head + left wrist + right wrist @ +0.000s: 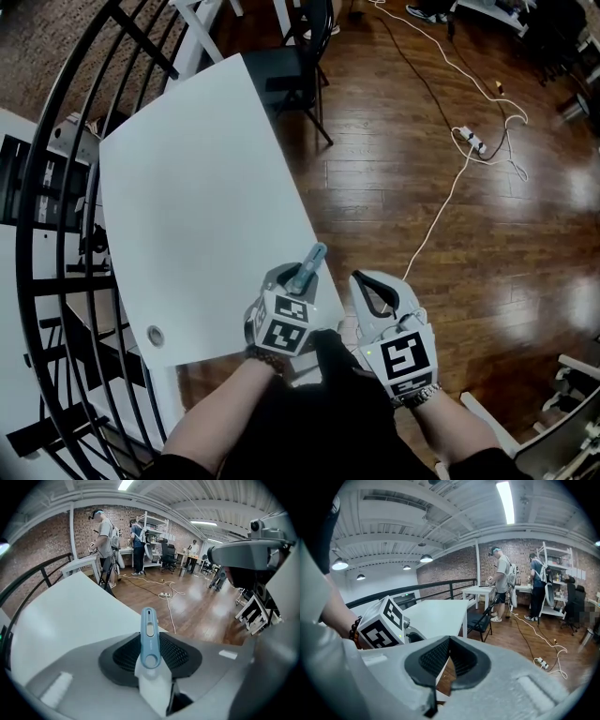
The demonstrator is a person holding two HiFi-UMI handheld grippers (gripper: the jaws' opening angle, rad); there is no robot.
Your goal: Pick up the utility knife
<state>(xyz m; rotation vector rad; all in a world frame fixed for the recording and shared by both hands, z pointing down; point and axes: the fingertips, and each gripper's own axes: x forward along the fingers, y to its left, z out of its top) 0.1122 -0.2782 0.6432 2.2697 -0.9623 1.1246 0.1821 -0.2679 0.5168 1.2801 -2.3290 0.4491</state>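
The left hand-held gripper point(300, 284) clamps the utility knife point(149, 639) low, likely for a steady lift, its tip toward one o'clock over the surface point(197, 206) corner. The right hand-held gripper point(447, 660), closed and empty, idles at three o'clock.

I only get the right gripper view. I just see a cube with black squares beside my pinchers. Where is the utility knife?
Observer: The left gripper is shut on it, a light blue utility knife pinched in its jaws.
Operator: Which way does it stick out?
Observer: In the head view it pokes past the jaws, away from the person, near the white table corner.
Operator: Anything else on that table?
Observer: I can see a small round fitting near its front edge.
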